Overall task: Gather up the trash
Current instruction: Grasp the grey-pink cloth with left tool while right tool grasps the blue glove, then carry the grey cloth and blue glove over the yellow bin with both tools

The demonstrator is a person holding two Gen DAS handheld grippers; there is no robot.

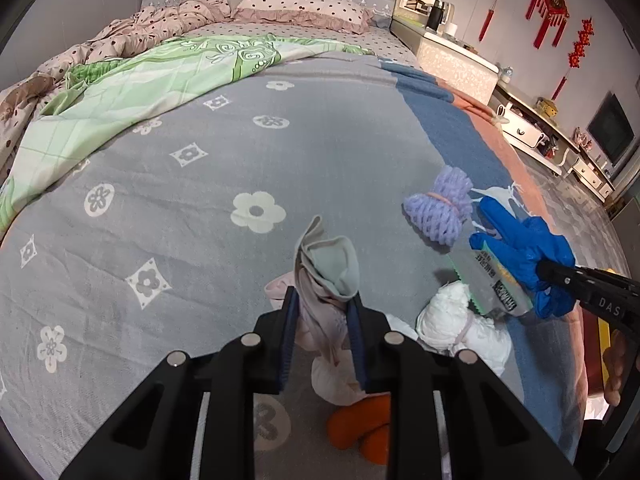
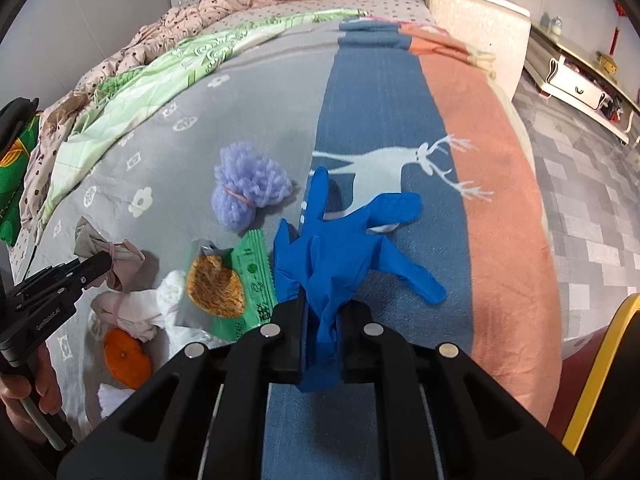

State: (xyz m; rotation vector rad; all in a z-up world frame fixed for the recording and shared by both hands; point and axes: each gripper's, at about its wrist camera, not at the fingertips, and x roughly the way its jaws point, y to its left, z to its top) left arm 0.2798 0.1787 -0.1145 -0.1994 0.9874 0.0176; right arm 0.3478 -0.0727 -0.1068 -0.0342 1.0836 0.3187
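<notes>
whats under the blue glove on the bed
The blue glove, pinched by the right gripper, drapes over the blanket's blue stripe and white deer. Its edge overlaps the green snack wrapper. Anything else beneath it is covered.

A: How many bundles lie near the blue glove [image 2: 344, 248]?

B: Four tied ones: one purple yarn bundle [image 2: 250, 188] just beyond it, one grey cloth bundle [image 2: 110, 260], one pink bundle [image 2: 128, 312] and one white bundle [image 1: 452, 316] to its left.

A: Anything else?

B: One snack wrapper [image 2: 236, 288] touching the glove, one orange [image 2: 126, 358] further left, one glove.
</notes>
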